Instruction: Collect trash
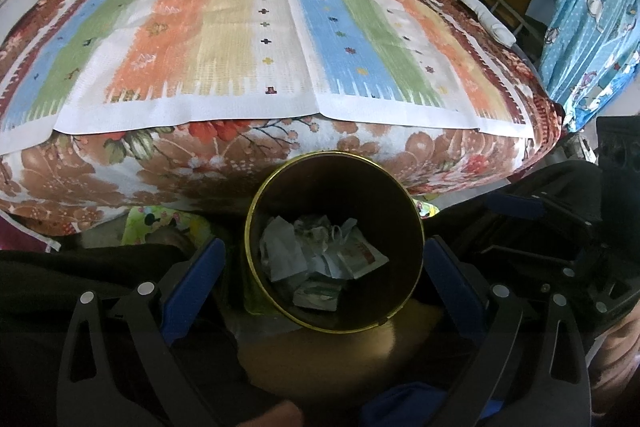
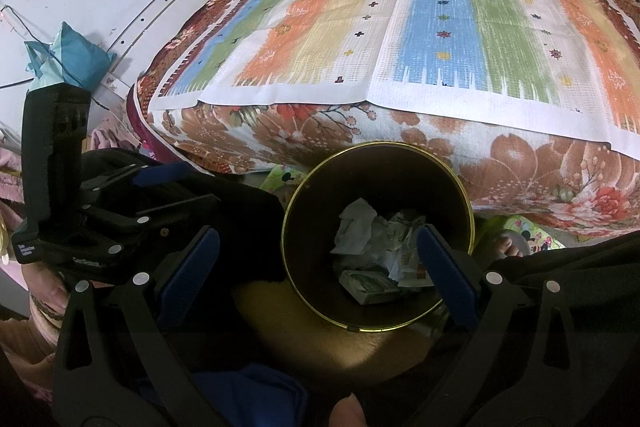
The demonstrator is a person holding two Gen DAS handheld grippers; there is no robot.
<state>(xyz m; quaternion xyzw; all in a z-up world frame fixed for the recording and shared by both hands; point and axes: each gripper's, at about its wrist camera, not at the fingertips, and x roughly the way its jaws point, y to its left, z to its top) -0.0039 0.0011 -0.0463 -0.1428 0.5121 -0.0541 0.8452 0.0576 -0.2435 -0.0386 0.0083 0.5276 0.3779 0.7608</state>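
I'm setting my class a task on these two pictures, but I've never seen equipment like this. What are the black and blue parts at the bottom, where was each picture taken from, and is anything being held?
No robot here: a person holds a pair of tongs in each hand, with a wide-angle camera on each looking along its two blue-padded fingers. One picture comes from the left tongs, the other from the right tongs; the left tool also shows at the left edge of the right view. Both tongs are open and hold nothing. Below them stands a dark bin with a gold rim, containing crumpled paper and wrappers. Behind it is a bed with a floral blanket and a striped cloth on top.
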